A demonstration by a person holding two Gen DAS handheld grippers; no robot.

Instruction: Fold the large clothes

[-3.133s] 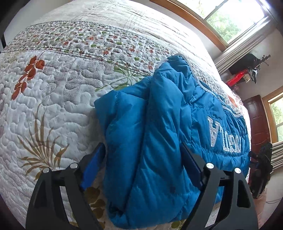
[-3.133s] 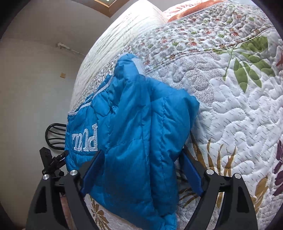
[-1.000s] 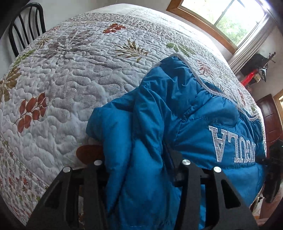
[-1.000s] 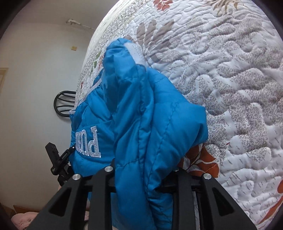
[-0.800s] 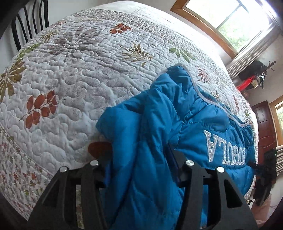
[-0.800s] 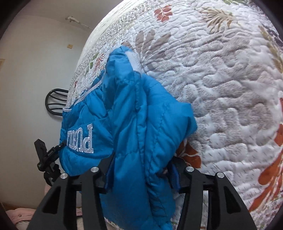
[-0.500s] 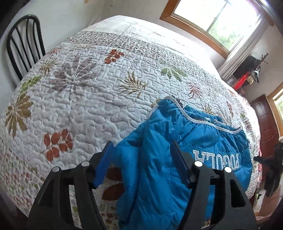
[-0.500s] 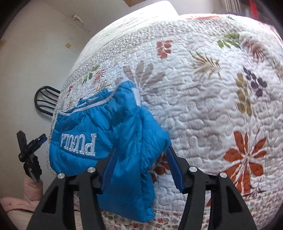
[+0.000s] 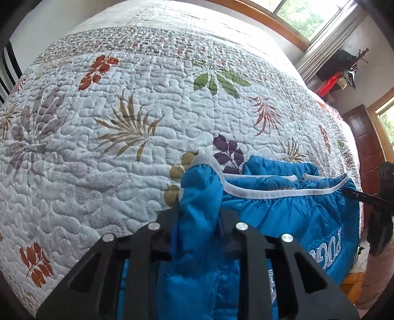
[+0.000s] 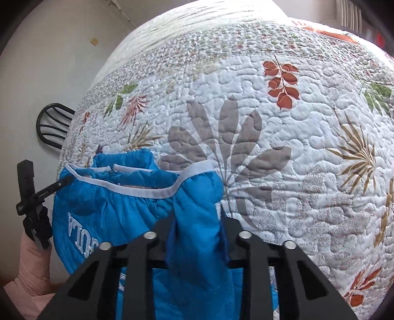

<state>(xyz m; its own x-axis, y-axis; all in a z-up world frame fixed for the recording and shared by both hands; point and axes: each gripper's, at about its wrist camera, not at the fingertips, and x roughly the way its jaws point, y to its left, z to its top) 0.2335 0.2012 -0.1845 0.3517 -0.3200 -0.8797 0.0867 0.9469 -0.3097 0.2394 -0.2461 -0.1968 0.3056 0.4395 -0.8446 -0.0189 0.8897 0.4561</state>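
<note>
A blue puffer jacket (image 9: 290,211) with a white-trimmed hem and silver lettering is held up over the near edge of the quilted bed (image 9: 138,103). My left gripper (image 9: 199,209) is shut on one corner of its hem. My right gripper (image 10: 197,216) is shut on the other corner of the jacket (image 10: 118,209). The hem stretches between the two grippers, and the rest of the jacket hangs below. Each view shows the other gripper at the far end of the hem.
The white quilt (image 10: 283,137) with leaf prints covers the whole bed beyond the jacket. A black chair (image 10: 53,125) stands by the wall at the bed's far side. A window (image 9: 307,17) and a dark wooden door (image 9: 367,147) lie beyond the bed.
Both grippers let go of the jacket's sides, opened, then closed on the two hem corners. The jacket now hangs spread between them with the hem uppermost.
</note>
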